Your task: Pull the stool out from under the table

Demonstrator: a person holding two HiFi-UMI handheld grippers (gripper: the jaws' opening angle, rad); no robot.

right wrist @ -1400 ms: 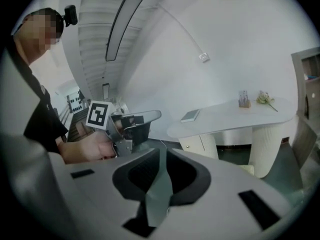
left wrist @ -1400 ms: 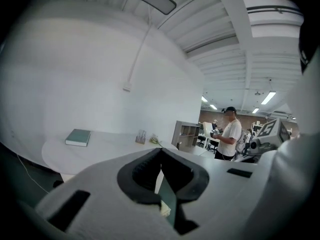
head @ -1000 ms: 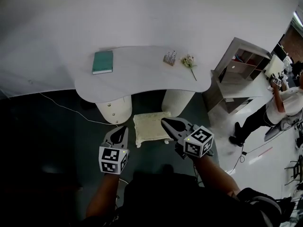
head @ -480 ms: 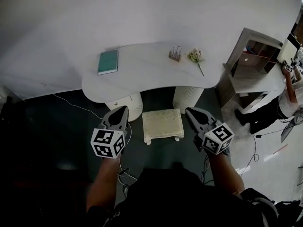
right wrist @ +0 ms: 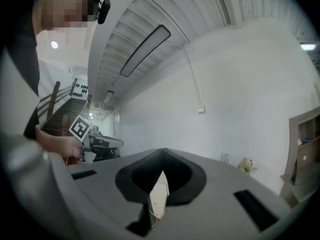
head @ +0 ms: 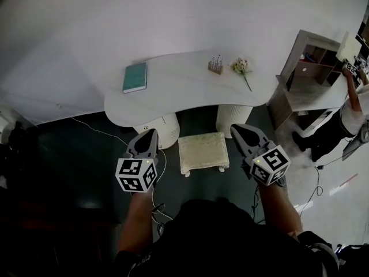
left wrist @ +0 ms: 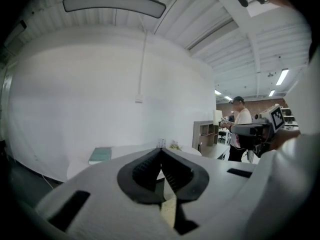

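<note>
While the left tool and right tool flank it with jaws closed on nothing, the one square, cream, cushioned stool stands on the dark floor just off the table's near edge. That smooth, white, curvy table rests on two ribbed round pedestals, with a thin white cable trailing beside the left one. Along its far edge lie one teal book, one small holder and one flower sprig.
</note>
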